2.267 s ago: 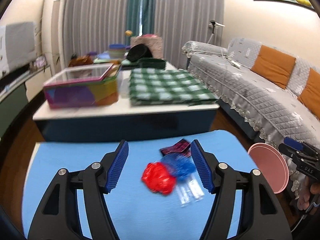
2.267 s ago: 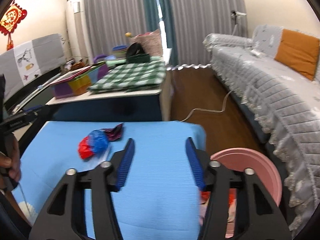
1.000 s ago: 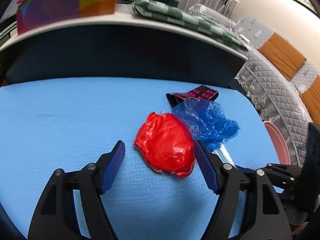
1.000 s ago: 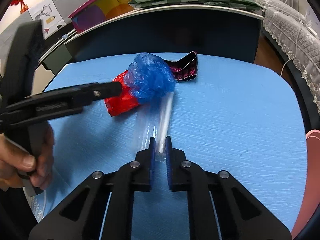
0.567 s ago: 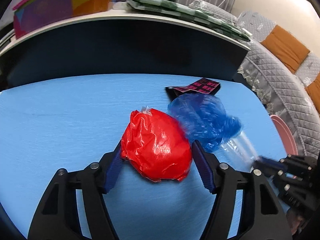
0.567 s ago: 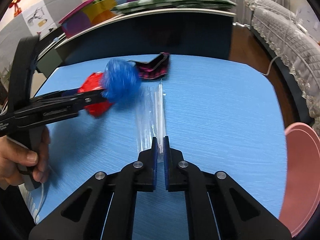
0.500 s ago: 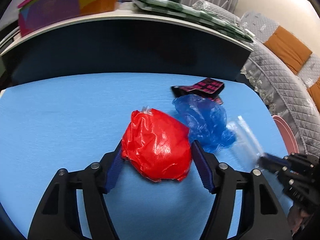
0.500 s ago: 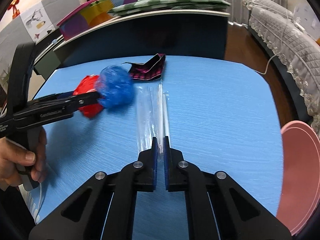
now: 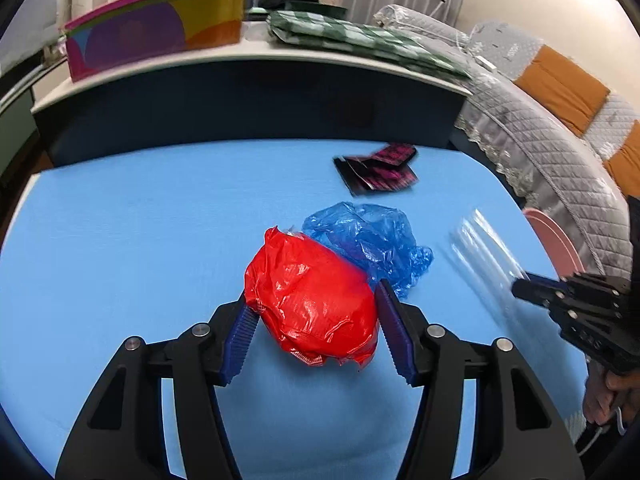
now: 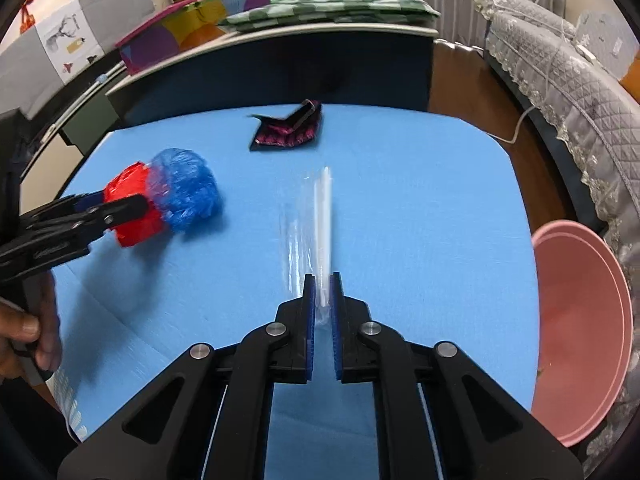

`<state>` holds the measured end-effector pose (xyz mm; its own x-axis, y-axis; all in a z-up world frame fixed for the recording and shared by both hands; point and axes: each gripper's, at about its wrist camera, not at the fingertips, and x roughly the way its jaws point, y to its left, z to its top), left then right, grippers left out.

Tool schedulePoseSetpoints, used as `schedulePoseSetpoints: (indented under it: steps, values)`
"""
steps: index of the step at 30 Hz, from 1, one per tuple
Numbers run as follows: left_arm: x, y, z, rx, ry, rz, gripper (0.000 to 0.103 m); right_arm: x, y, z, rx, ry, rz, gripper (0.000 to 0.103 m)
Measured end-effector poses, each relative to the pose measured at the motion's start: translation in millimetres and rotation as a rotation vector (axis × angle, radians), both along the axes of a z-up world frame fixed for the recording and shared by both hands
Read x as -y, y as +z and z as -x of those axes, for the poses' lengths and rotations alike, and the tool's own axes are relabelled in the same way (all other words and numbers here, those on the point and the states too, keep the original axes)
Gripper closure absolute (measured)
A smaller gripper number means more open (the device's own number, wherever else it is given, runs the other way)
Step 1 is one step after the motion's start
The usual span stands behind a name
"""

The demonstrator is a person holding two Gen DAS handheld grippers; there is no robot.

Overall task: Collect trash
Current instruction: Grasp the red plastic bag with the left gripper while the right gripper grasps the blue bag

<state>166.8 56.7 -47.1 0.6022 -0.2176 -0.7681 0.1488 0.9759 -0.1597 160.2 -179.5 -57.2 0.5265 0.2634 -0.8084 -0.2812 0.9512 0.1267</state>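
Trash in both tools: my left gripper (image 9: 312, 320) clamps the red bag (image 9: 312, 300), my right gripper (image 10: 322, 300) pinches the clear wrapper (image 10: 316, 216), so I should carry gently toward the pink bin (image 10: 580, 320) on my right.

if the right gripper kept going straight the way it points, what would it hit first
Probably the black and pink wrapper at the table's far edge. The right gripper is shut on the clear plastic sleeve, which points just right of it, so it might only graze; depth is unclear.

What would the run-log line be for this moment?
left claw: shut on red bag | right claw: shut on clear wrapper | blue bag, dark packet: on blue table | pink bin: right of table
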Motion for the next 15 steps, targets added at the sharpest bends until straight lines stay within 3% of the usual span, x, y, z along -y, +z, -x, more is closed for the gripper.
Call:
schedulePoseSetpoints:
  steps: [1,3,4,8,15]
  values:
    - [2.7,-1.5,2.6,-0.006,-0.012,0.007,0.046,1.2,-0.7,1.4,0.001,-0.006,0.002,0.090]
    - [8.3,-4.8,9.0,-0.007,-0.033,0.017,0.046,6.4,1.4,4.7,0.016,-0.026,-0.001,0.064]
    - [11.0,-6.4,11.7,-0.008,-0.041,0.023,0.046,9.0,4.3,6.7,0.033,-0.033,-0.013,0.059]
    - [20.3,-13.0,18.0,-0.005,-0.053,0.030,0.046,8.1,17.8,11.4,0.082,-0.023,-0.089,0.058]
    - [14.8,-19.3,21.2,0.008,-0.004,0.047,0.046,-27.3,23.9,8.5,0.103,0.098,-0.175,0.058]
